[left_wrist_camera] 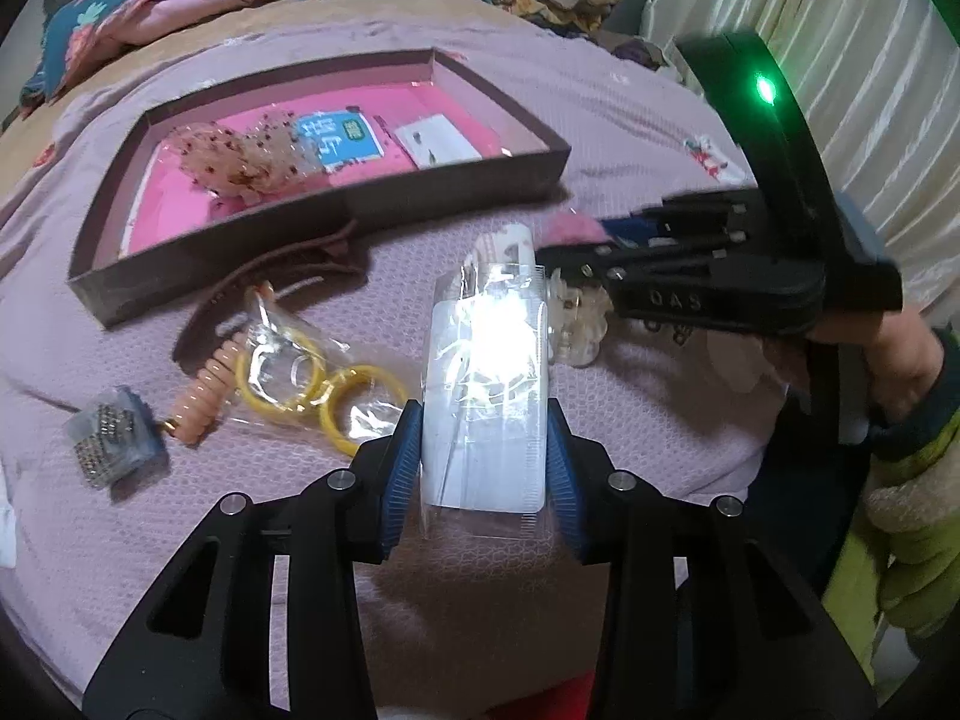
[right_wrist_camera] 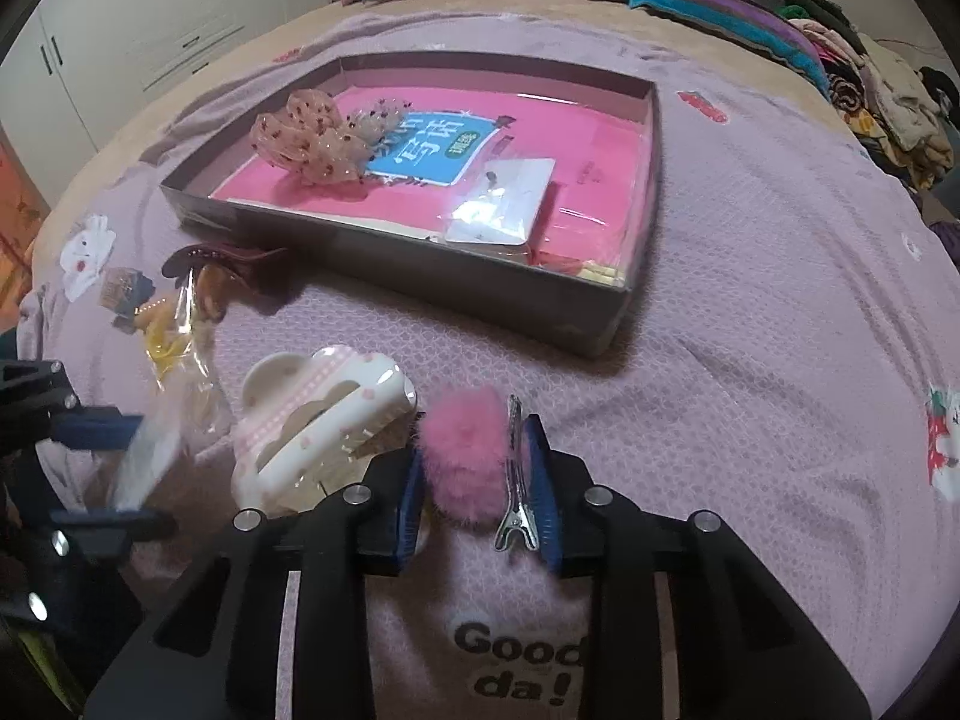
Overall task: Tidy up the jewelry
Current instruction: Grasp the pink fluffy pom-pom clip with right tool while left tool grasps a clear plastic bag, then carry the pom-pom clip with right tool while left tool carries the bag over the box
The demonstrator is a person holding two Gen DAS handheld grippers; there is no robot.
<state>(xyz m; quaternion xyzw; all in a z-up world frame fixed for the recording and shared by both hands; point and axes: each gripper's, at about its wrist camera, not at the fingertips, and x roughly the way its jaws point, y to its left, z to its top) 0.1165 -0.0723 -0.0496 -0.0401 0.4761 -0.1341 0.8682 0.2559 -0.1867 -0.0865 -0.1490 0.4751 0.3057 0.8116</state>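
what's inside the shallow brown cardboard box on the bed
Inside the brown cardboard box: a pink book with a blue label, a sheer spotted bow scrunchie and a clear-bagged white card, both on the book. Whatever lies under the book is hidden.

A bed fills both views, covered by a lilac bedspread (right_wrist_camera: 750,276) with a fine woven pattern and small cartoon prints; a tan blanket (right_wrist_camera: 540,18) shows along its far edge. Heaped bedding (left_wrist_camera: 150,6) and a striped pillow (right_wrist_camera: 738,12) lie at the far side, with a pile of clothes (right_wrist_camera: 888,102) at the far right corner. White wardrobe doors (right_wrist_camera: 138,18) with dark handles stand beyond the bed's left. A pale pleated curtain (left_wrist_camera: 870,72), possibly covering a window, hangs on the right. Lighting looks dim and indoor.
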